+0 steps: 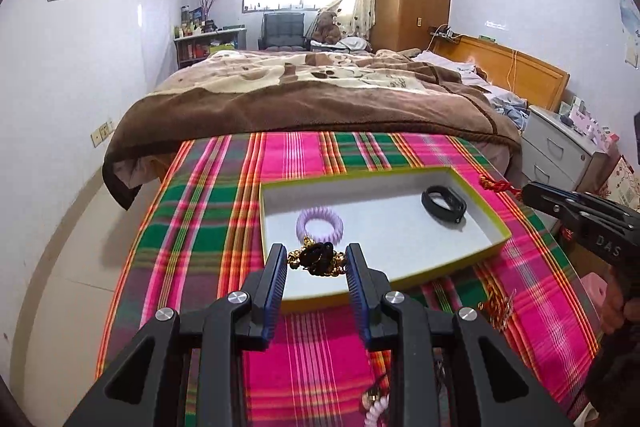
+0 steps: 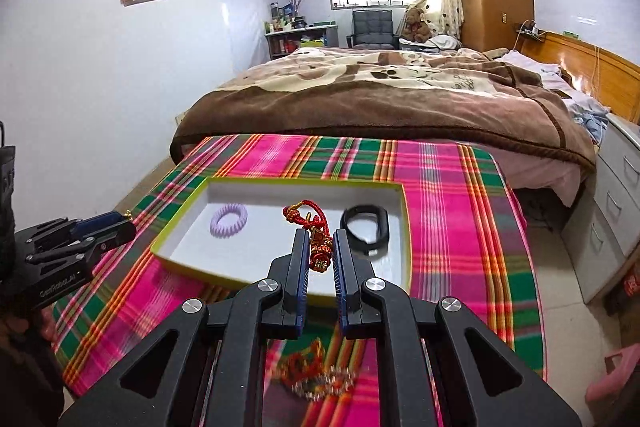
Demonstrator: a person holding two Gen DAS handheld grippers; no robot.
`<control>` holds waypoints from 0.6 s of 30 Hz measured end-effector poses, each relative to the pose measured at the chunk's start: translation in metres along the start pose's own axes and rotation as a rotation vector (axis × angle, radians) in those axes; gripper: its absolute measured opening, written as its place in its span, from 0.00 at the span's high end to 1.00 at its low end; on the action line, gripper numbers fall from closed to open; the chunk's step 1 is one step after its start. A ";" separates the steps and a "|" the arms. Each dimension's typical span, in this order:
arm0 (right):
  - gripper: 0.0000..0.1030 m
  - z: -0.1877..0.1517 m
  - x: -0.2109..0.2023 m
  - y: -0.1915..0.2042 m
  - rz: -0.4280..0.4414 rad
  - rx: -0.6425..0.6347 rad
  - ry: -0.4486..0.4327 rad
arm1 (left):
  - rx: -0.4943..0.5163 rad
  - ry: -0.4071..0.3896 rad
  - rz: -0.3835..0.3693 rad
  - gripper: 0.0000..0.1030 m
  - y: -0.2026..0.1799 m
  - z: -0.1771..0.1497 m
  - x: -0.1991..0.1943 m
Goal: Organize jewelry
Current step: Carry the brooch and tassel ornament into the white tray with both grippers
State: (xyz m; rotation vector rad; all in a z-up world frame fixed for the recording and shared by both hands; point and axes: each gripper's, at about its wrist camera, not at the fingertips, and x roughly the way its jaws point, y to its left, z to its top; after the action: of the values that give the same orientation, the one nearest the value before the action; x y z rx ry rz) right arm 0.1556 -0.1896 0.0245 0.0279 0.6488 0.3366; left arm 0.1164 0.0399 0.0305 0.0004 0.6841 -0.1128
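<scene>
In the left wrist view, a black and gold bracelet point(image 1: 318, 258) is held between the left gripper point(image 1: 316, 263) fingers, above the tray point(image 1: 496, 247) at 6 o'clock. In the right wrist view, a red knot charm point(image 2: 318, 241) is pinched by the right gripper point(image 2: 319, 247) fingers above the tray, a purple hair tie point(image 2: 229, 219) at 10 o'clock.

Coil hair tie point(image 1: 319, 223) left of wristband point(image 1: 444, 205) in the tray point(image 1: 496, 243), bed point(image 1: 320, 87) behind

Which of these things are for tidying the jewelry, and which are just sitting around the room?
For the job:
- white shallow box with yellow-green rim
- purple spiral hair tie
- black band bracelet
- black and gold beaded bracelet
- red knotted cord charm

Just lying about:
- brown fleece blanket
- brown teddy bear
- grey chair
</scene>
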 end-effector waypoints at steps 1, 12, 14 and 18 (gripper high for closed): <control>0.88 0.004 0.003 0.001 0.001 -0.002 -0.001 | -0.001 -0.004 0.001 0.71 0.000 0.003 0.002; 0.88 0.028 0.060 0.010 0.008 -0.009 0.055 | -0.009 0.028 0.007 0.71 0.001 0.023 0.044; 0.88 0.029 0.071 0.011 0.011 -0.010 0.071 | -0.017 0.037 0.008 0.71 0.002 0.022 0.053; 0.88 0.028 0.093 0.015 0.015 -0.001 0.105 | -0.034 0.069 0.015 0.71 0.005 0.016 0.070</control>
State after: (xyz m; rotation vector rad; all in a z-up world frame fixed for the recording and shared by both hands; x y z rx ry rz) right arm 0.2370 -0.1444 -0.0057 0.0141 0.7527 0.3543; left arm 0.1805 0.0369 -0.0014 -0.0230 0.7543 -0.0874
